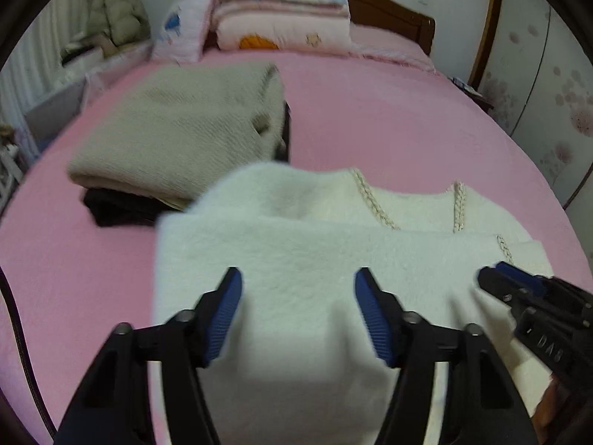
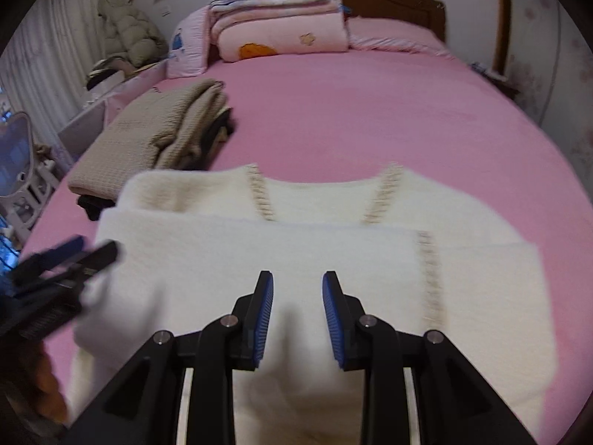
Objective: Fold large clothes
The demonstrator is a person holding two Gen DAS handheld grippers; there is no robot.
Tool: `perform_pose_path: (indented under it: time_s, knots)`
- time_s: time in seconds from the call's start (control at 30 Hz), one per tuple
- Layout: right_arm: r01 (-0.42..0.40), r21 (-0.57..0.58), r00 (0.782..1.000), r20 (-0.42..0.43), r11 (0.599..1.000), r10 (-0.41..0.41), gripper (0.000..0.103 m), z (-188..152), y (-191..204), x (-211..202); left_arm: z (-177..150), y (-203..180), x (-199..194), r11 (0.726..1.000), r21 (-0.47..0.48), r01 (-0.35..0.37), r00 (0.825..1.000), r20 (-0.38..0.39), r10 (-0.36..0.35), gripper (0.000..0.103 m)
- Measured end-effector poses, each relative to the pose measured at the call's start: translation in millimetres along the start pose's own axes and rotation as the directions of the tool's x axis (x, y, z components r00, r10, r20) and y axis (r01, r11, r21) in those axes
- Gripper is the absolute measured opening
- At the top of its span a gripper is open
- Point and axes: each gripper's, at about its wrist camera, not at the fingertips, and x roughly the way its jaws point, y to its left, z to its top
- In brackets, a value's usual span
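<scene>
A fluffy white sweater (image 1: 333, 252) with beige braided trim lies partly folded on the pink bed (image 1: 389, 118); it also shows in the right wrist view (image 2: 296, 244). My left gripper (image 1: 298, 278) is open and empty, just above the sweater's near left part. My right gripper (image 2: 297, 282) is open and empty above the sweater's near middle. The right gripper shows at the right edge of the left wrist view (image 1: 496, 274), and the left gripper at the left edge of the right wrist view (image 2: 92, 248).
A folded beige knit (image 1: 178, 126) lies on a dark garment (image 1: 115, 207) at the left, also in the right wrist view (image 2: 148, 141). Stacked pink quilts (image 1: 281, 18) and a wooden headboard (image 1: 393, 15) are at the far end. A wardrobe (image 1: 537, 74) stands right.
</scene>
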Motion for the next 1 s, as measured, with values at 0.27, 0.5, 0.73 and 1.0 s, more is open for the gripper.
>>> perform_pose_path:
  time_s: [0.27,0.5,0.73,1.0]
  knots:
    - [0.189,-0.111,0.981,-0.029,0.976,-0.194,0.019,2.2,-17.0,60.2,1.6,11.1,63.3,1.0,-0.013,-0.008,0.995,-0.101,0.007,0.029]
    - [0.265,-0.053,0.964,-0.02,0.963,-0.267,0.012,-8.0,-85.3,39.4,-5.1,21.3,57.7,0.999,-0.008,0.036,0.995,-0.089,-0.037,0.029]
    - [0.221,0.053,0.975,-0.042,0.974,-0.219,0.016,-19.8,-91.7,2.9,-3.9,5.1,24.1,1.0,-0.004,0.026,0.995,-0.1,-0.026,0.076]
    - [0.122,0.114,0.992,0.002,0.986,-0.123,0.016,-38.2,-79.8,-64.7,-6.5,-15.4,-61.3,0.999,0.031,0.024,1.0,-0.018,-0.024,0.086]
